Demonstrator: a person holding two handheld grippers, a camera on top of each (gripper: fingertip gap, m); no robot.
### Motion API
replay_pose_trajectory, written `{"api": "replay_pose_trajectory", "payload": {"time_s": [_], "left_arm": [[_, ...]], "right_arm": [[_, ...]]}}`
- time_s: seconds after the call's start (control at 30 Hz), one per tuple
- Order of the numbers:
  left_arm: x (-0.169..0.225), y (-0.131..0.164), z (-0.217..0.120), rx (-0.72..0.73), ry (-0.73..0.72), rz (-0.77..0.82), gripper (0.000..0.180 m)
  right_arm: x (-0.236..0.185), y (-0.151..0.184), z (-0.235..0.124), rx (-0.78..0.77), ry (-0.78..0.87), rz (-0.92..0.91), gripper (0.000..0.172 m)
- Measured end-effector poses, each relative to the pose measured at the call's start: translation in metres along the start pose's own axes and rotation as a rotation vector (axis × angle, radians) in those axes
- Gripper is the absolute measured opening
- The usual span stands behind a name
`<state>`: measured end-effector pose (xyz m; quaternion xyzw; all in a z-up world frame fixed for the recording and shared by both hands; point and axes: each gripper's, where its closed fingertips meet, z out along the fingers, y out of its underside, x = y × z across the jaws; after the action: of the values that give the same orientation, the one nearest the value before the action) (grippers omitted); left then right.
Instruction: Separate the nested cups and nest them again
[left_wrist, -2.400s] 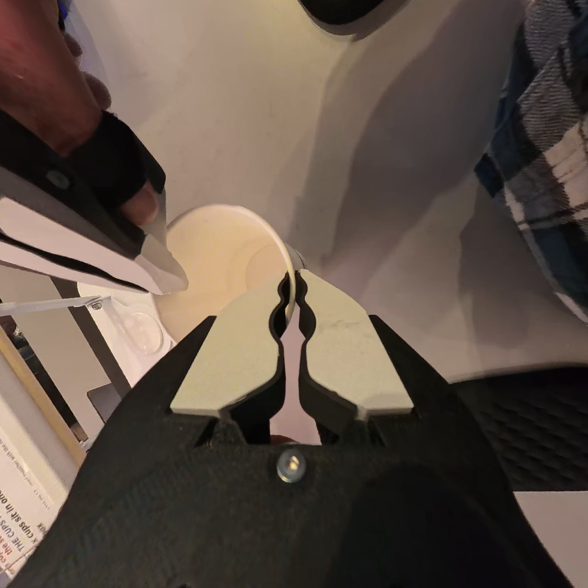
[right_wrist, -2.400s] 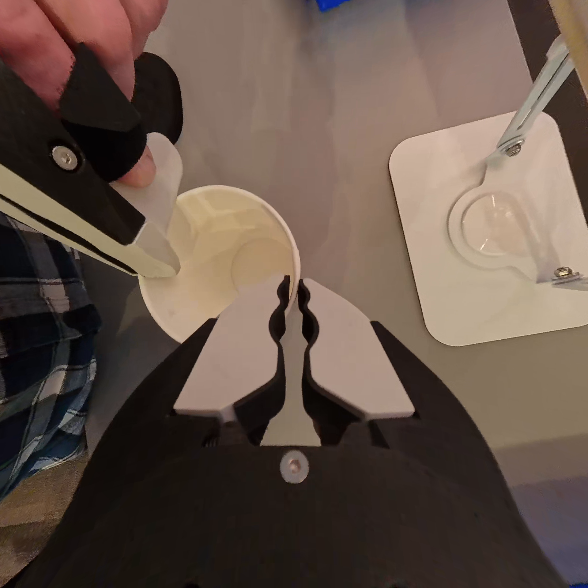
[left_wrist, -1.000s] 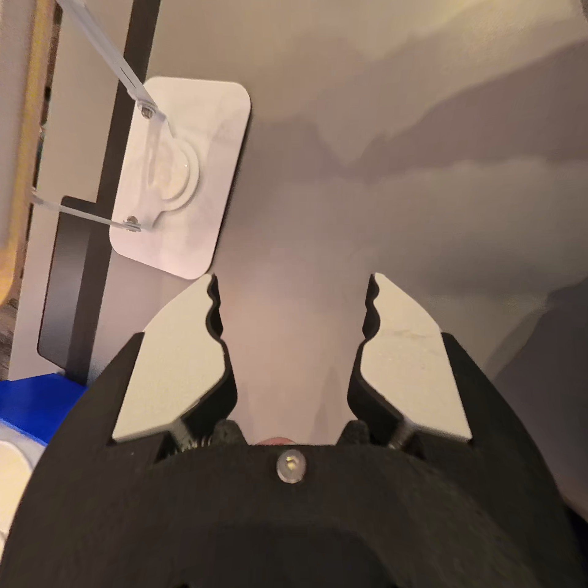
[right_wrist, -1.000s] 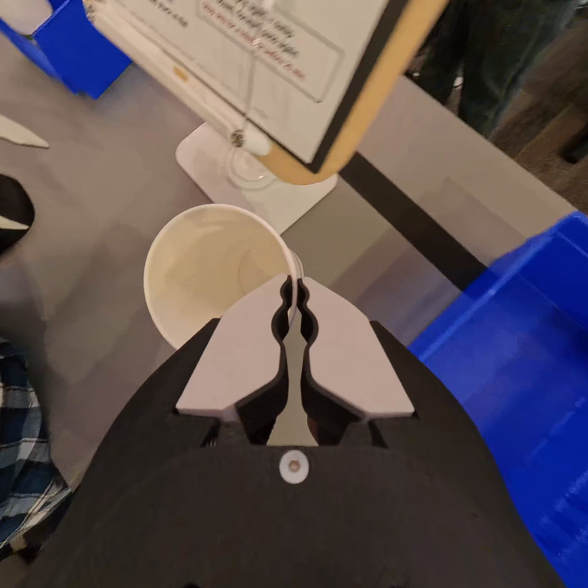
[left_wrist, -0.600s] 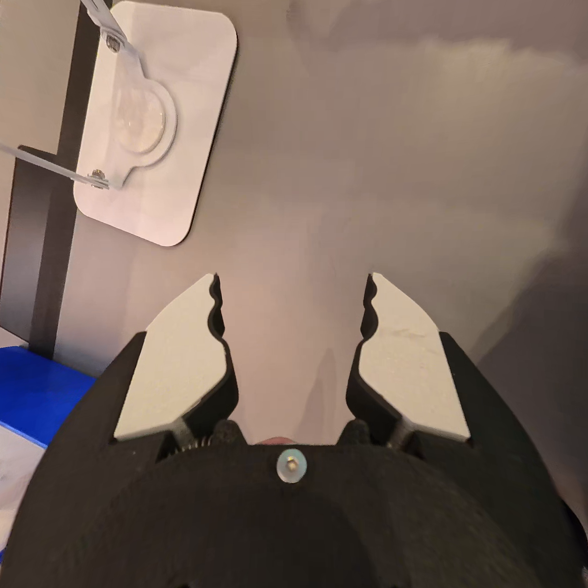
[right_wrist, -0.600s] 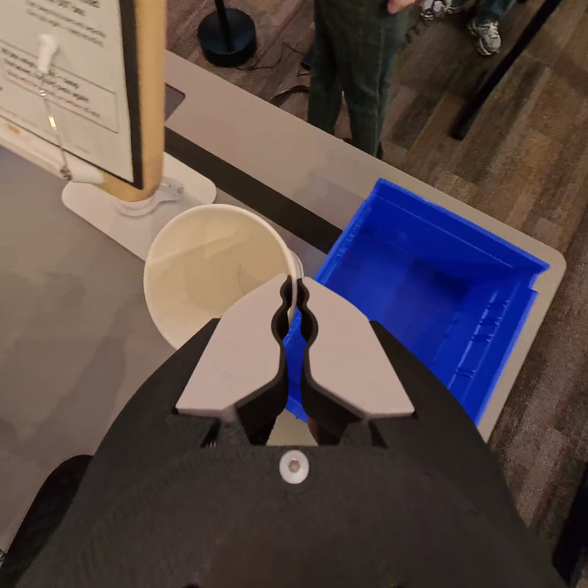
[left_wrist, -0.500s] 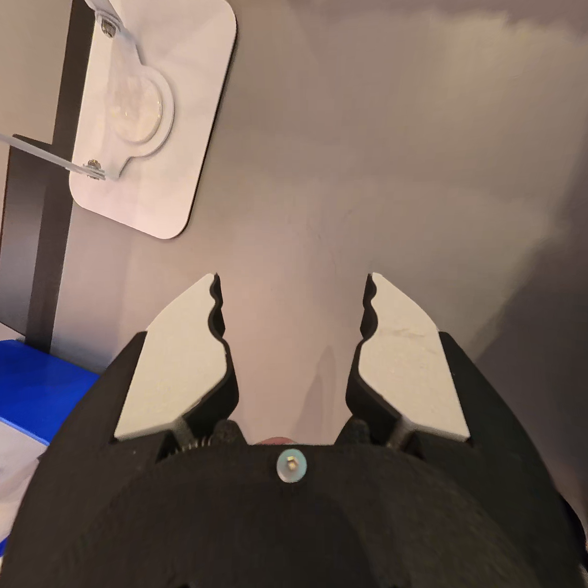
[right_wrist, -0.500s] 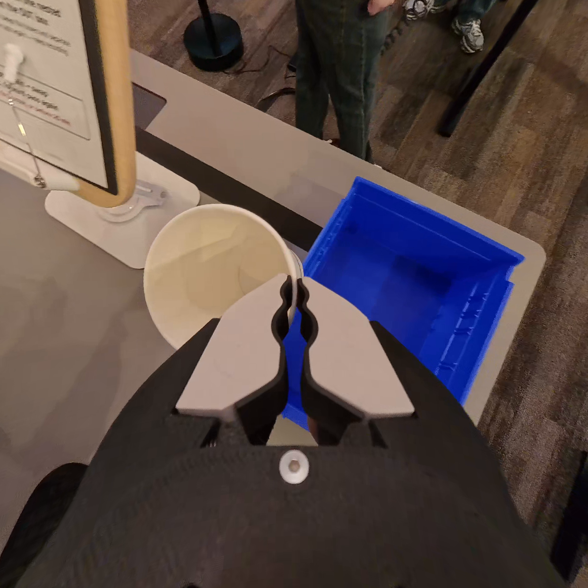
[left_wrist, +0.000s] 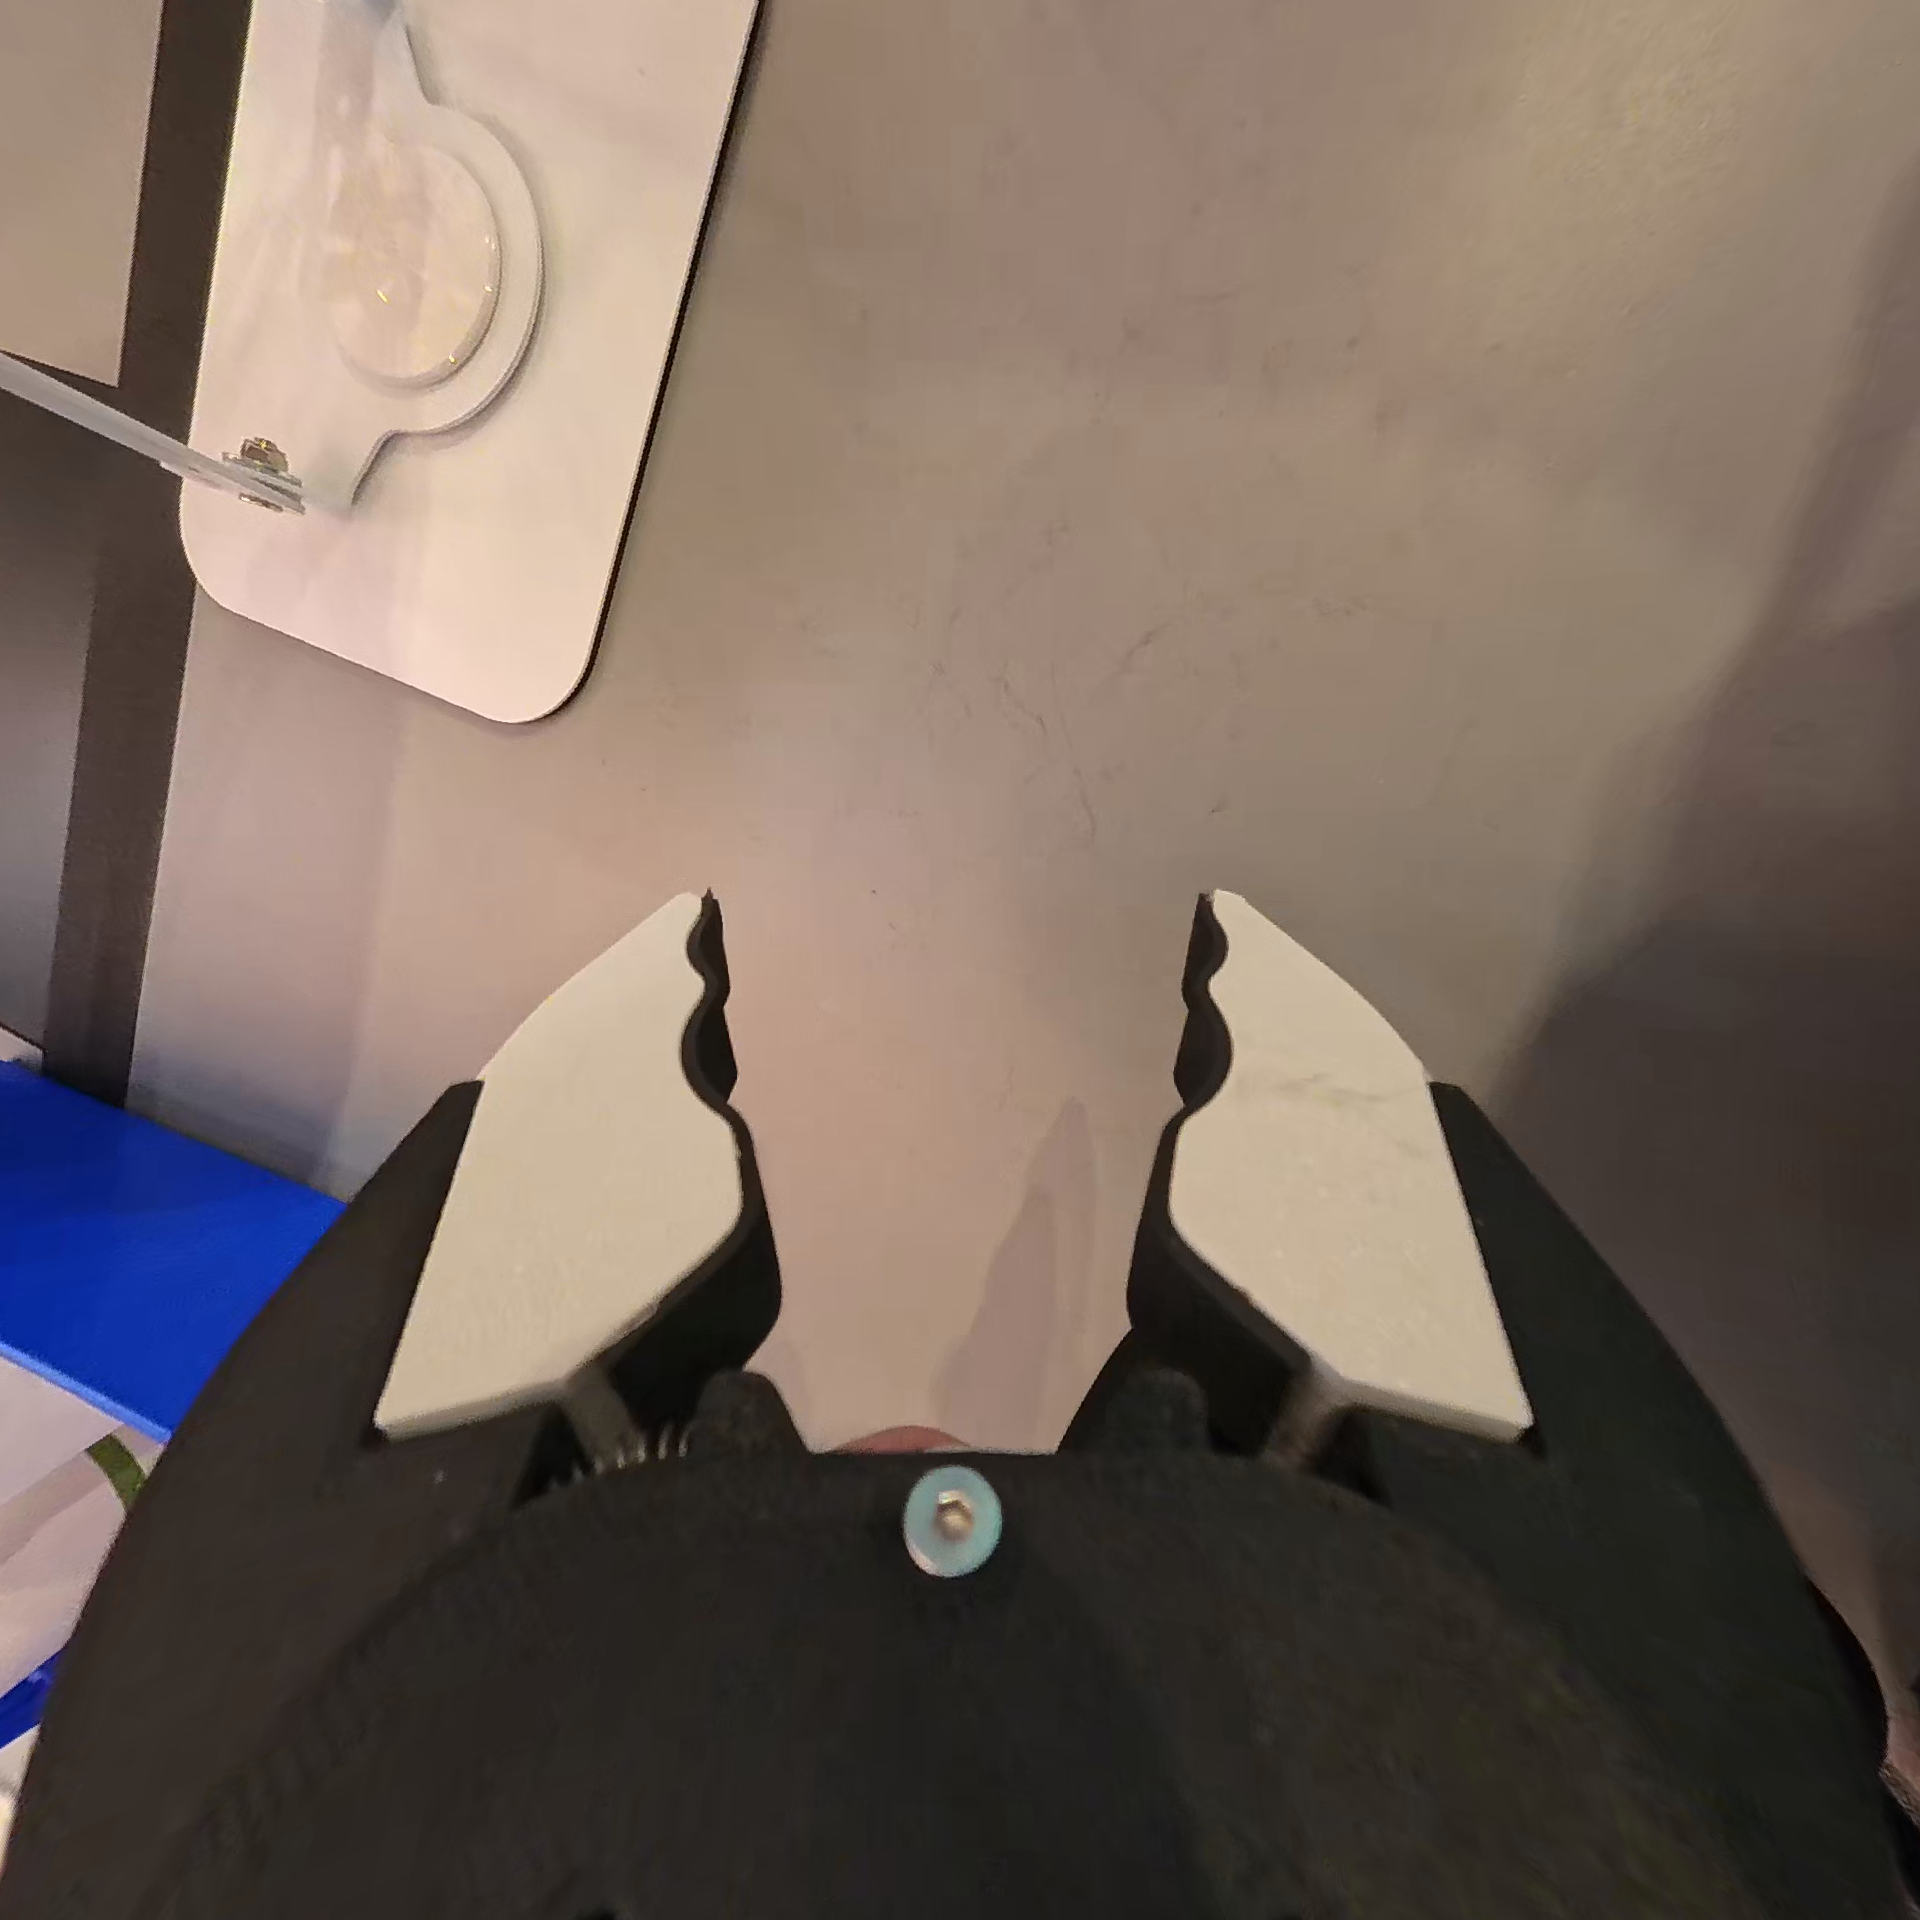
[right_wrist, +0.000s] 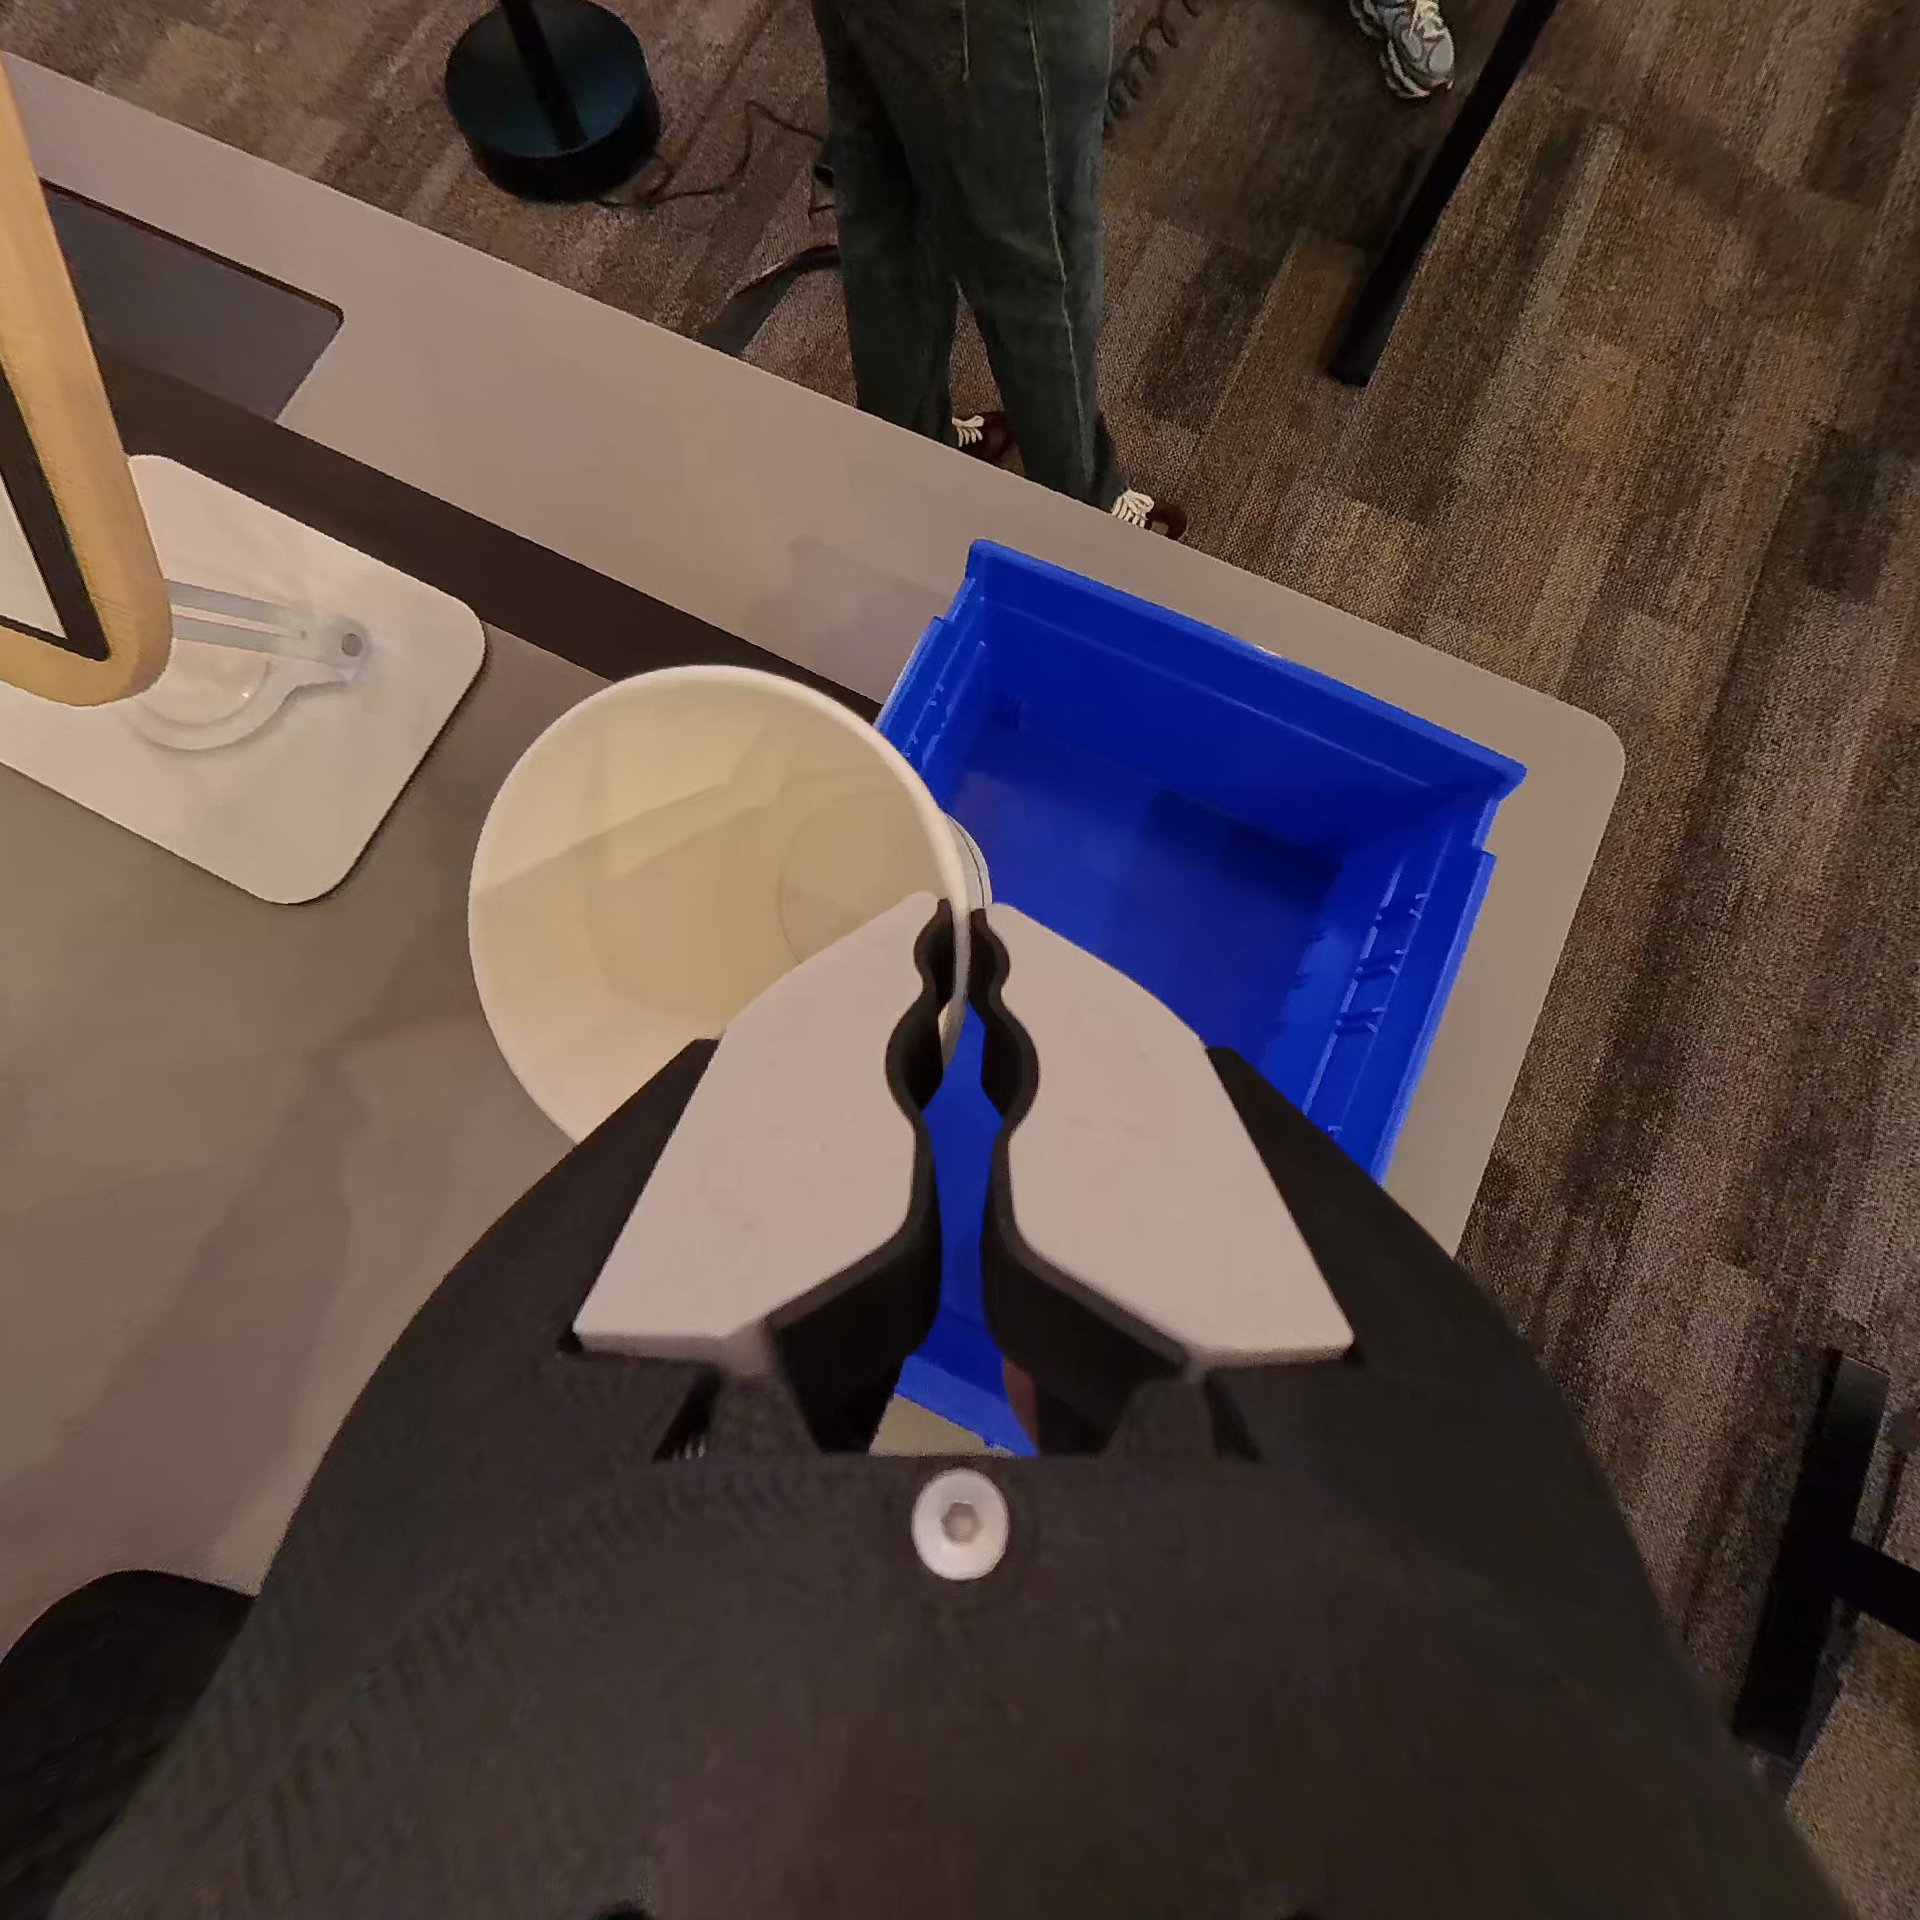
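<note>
over the table's far corner, right gripper (right_wrist: 961, 925) was clamped on the white paper cup's (right_wrist: 686, 883) rim, pads pressing the wall, cup held next to the blue bin (right_wrist: 1226, 831). left gripper (left_wrist: 954, 904) was wide open, empty, above bare table (left_wrist: 1143, 468). looked re-nested; drop-off seemed left.
</note>
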<state>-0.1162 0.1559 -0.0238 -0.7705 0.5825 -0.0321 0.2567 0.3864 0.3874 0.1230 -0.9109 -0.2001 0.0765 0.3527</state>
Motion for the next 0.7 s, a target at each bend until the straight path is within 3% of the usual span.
{"api": "replay_pose_trajectory", "payload": {"time_s": [0.7], "left_arm": [[0.005,0.005,0.0,-0.028,0.01,0.007,0.082]], "right_arm": [[0.022,0.023,0.014,-0.061,0.021,0.039,0.003]]}}
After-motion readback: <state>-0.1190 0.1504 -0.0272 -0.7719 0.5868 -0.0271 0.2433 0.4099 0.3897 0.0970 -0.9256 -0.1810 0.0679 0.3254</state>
